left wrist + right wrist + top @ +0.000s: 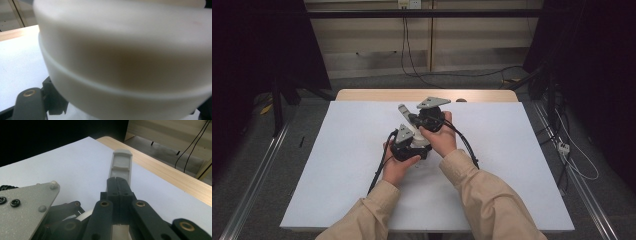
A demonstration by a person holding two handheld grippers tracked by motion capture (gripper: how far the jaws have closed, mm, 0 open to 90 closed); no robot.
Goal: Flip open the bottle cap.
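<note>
Grippers meet mid-table: left gripper (412, 145) clamps a white tub (125, 62), right gripper (117, 186) pinches its grey handle (120, 163). Plastic looks light, stiff, smooth; grip the rim.

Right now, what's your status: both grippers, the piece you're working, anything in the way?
Left gripper shut on white round container. Right gripper shut on grey handle. White mat around both hands, nothing in the way.
</note>
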